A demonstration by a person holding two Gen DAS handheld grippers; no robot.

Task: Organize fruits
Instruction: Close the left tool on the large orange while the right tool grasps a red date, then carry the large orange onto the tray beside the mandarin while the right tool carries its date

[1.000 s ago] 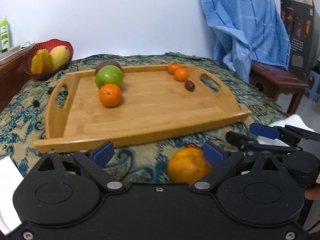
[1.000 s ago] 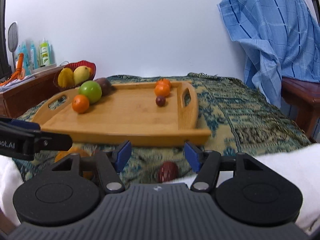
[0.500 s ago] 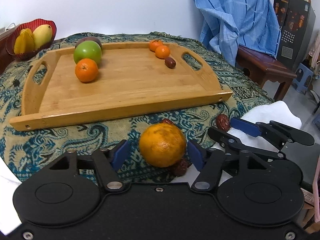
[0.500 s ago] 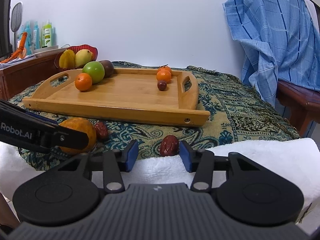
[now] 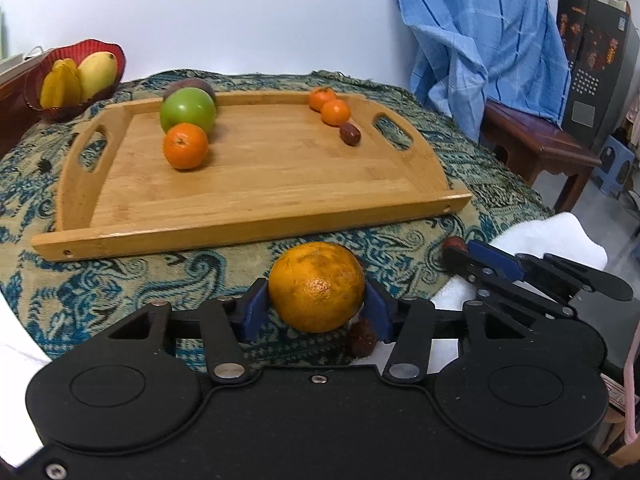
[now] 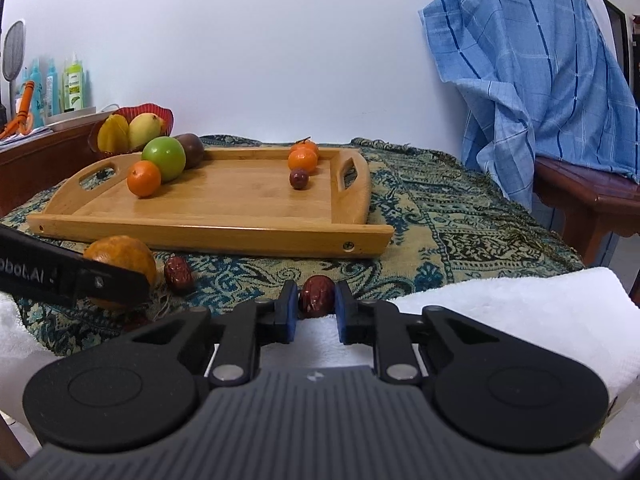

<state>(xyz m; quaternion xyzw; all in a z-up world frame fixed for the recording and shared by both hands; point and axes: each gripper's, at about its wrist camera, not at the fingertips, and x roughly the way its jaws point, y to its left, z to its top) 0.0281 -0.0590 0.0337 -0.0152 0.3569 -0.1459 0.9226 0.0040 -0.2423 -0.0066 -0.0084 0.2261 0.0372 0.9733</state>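
Note:
My left gripper (image 5: 316,304) is shut on a large dull orange (image 5: 317,286) on the patterned cloth in front of the wooden tray (image 5: 256,168). A red date (image 5: 361,338) lies under its right finger. My right gripper (image 6: 317,306) is shut on another red date (image 6: 318,295) at the edge of the white towel (image 6: 500,312). The orange (image 6: 122,262) and the loose date (image 6: 179,274) also show in the right wrist view. On the tray sit a green apple (image 5: 187,110), an orange (image 5: 185,146), a dark fruit, two tangerines (image 5: 335,112) and a date (image 5: 350,134).
A red basket (image 5: 76,76) with a mango and starfruit stands at the back left. A blue cloth (image 5: 480,36) hangs over a wooden stool at the right. Bottles (image 6: 74,84) stand on a side shelf at the far left.
Both grippers have closed: the left one onto the large orange, the right one onto the red date by the towel. Both have moved forward to their fruit.

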